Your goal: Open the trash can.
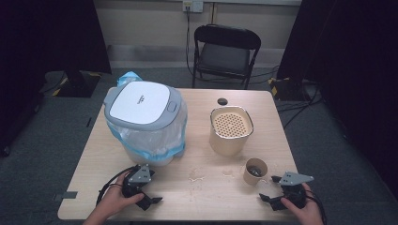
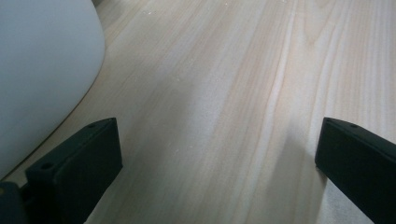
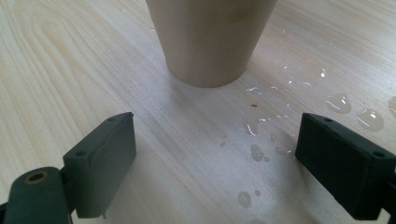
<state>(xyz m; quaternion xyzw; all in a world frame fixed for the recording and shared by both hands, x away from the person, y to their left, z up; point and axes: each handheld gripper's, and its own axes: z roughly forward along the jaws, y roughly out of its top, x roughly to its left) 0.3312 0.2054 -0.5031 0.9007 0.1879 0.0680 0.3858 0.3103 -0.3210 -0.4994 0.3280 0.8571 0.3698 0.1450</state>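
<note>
Wooden tabletop point(image 1: 202, 197) spread beneath both tools, pale and grained, marked with water drops point(image 3: 346, 103) just ahead of the right tool. Stood just ahead of the left tool point(image 1: 145, 190): a large white bin point(image 1: 145, 119) with a grey-rimmed lid and a blue-edged plastic liner, its curved white side point(image 2: 42, 70) close by the left jaw in the left gripper view. Sat farther ahead of the right tool point(image 1: 274, 190), and well apart from it: a beige canister point(image 1: 230, 129) with a perforated insert, upright. Stood close ahead of the right tool, upright on the wet wood: a small paper cup point(image 1: 255, 171), seen in the right gripper view as a tan tapered wall point(image 3: 210, 37) centred between the jaws but beyond their tips, not touched. Held low over the wood by a hand each, both tools: jaws wide apart, nothing between them. Lay past the canister, far from either tool: a small dark round cap point(image 1: 222, 101).
</note>
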